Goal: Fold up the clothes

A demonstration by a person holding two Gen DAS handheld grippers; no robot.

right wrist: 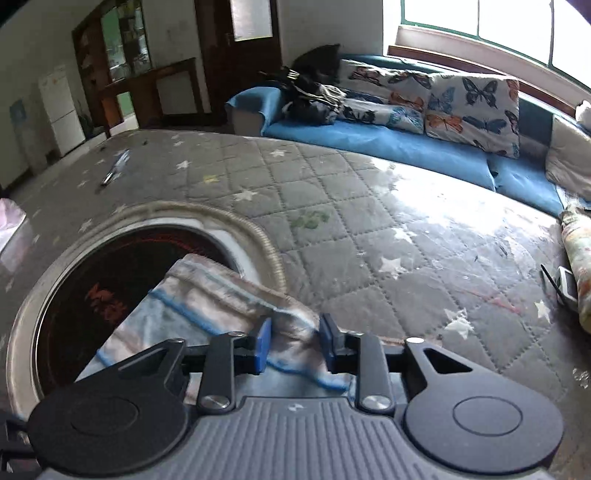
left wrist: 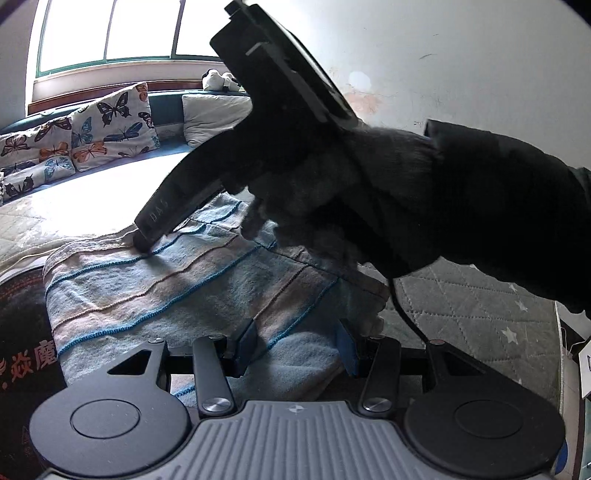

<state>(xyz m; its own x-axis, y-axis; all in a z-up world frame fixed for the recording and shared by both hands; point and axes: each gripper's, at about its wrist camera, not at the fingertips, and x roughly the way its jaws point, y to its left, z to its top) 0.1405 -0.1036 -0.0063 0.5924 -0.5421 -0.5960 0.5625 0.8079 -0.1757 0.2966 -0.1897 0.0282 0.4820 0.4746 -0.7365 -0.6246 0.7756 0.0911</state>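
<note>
Looking through the left wrist camera, I see my left gripper (left wrist: 295, 347) hanging over a folded striped cloth (left wrist: 177, 288), pale grey and beige with thin blue lines. Its blue pads (left wrist: 245, 341) are spread, with cloth lying in the gap between them; they do not pinch it, so I read this tool as released. The cloth lies partly on a dark round mat (left wrist: 22, 332) with red characters, and both rest on a grey quilted mattress (left wrist: 480, 306) printed with white stars.

Across the same view my right gripper (left wrist: 142, 242) reaches in from the right, held in a grey-gloved hand (left wrist: 332, 184). Its tip touches the far edge of the cloth. From this side I cannot tell how its jaws stand.

Through the right wrist camera, the right gripper (right wrist: 295, 341) shows its blue pads (right wrist: 263, 341) parted, with a bunched edge of the striped cloth (right wrist: 207, 295) passing between them. I cannot tell whether the pads touch the fabric, but they are not clenched on it. The cloth overlaps the round mat (right wrist: 85, 280) inside a pale corded rim. Beyond the mattress (right wrist: 369, 221) stands a blue sofa (right wrist: 369, 144) with butterfly cushions (right wrist: 472, 107) under a window (right wrist: 498, 26).
</note>
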